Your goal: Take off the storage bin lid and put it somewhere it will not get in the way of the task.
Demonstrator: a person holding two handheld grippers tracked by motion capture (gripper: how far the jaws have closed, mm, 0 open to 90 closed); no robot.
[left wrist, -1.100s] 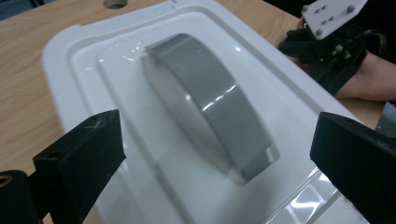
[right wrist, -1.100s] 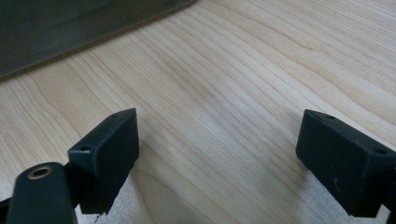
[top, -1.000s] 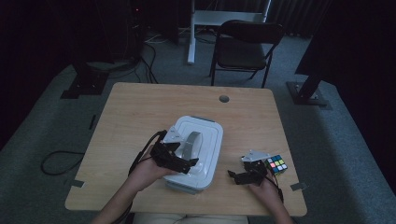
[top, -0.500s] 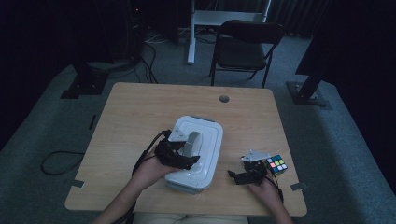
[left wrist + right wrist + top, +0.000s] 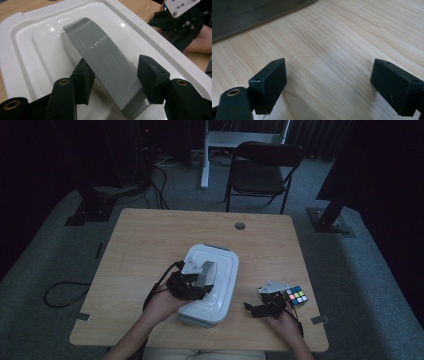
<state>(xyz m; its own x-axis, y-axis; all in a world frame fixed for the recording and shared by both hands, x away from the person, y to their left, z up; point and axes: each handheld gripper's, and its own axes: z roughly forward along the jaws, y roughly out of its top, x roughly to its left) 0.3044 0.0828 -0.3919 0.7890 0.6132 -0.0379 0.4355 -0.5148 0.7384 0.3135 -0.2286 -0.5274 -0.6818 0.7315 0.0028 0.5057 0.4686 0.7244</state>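
White lidded container (image 5: pixel 212 282) lies near the middle of the wooden table (image 5: pixel 150 245), a little toward the near edge, its long side running from near to far. A grey arched handle (image 5: pixel 105 62) stands up from the lid (image 5: pixel 32 47) and bows over a shallow recess in it. The left gripper (image 5: pixel 192 285) sits over the near left part of the container; in the left gripper view its two black jaws stand apart, one on each side of the handle's near end, the left jaw close against the strap's edge and the right jaw with a small gap to it, so the jaws straddle the handle without clamping it. The right gripper (image 5: pixel 265 306) rests low over bare tabletop to the right of the container, apart from it; in the right gripper view (image 5: pixel 329 87) its jaws are spread wide with nothing but wood grain between them. A colourful puzzle cube (image 5: pixel 296 296) sits on the table just right of the right gripper. Beyond the far edge of the table a dark folding chair (image 5: pixel 262 172) stands on grey carpet
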